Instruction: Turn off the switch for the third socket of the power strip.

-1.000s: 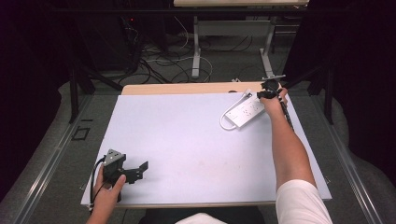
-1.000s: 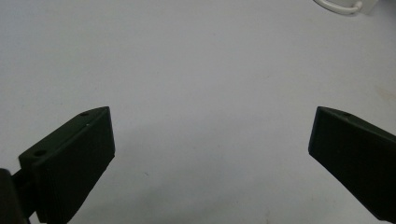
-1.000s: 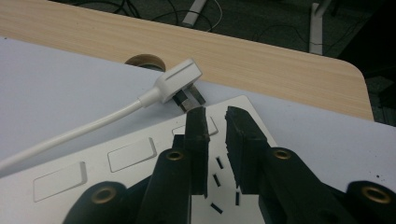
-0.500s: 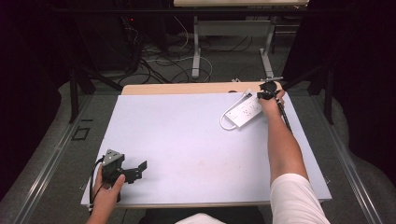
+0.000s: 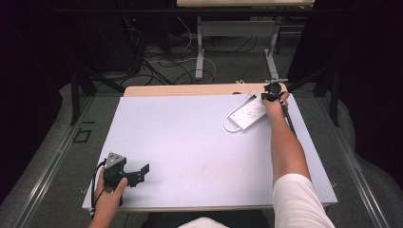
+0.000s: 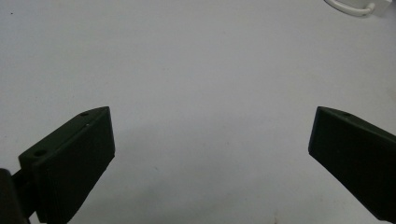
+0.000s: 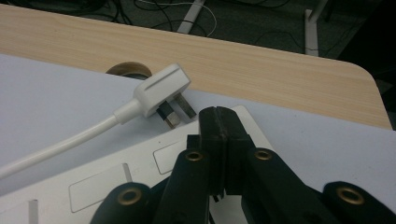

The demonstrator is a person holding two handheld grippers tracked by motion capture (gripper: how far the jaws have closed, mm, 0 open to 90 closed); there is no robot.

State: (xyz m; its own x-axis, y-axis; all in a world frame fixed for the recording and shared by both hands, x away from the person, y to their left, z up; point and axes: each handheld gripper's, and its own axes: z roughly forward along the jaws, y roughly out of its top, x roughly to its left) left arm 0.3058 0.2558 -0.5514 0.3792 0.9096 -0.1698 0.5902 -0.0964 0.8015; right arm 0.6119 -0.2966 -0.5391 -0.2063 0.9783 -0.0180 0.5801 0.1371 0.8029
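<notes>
A white power strip (image 5: 247,114) lies at the far right of the white table mat (image 5: 190,142), its cable looped beside it. My right gripper (image 5: 272,92) is at the strip's far end. In the right gripper view its jaws (image 7: 219,116) are pressed together above the strip's top face (image 7: 107,182), with nothing visible between them. Just beyond the tips, the strip's white plug (image 7: 161,91) lies on the mat with its pins toward the jaws. My left gripper (image 5: 140,172) rests low at the near left corner, open over bare mat (image 6: 210,140).
A wooden tabletop (image 5: 190,90) shows beyond the mat's far edge, with a round cable hole (image 7: 128,70) near the plug. Cables and desk legs are on the floor behind. A loop of the white cable (image 6: 355,7) shows far off in the left gripper view.
</notes>
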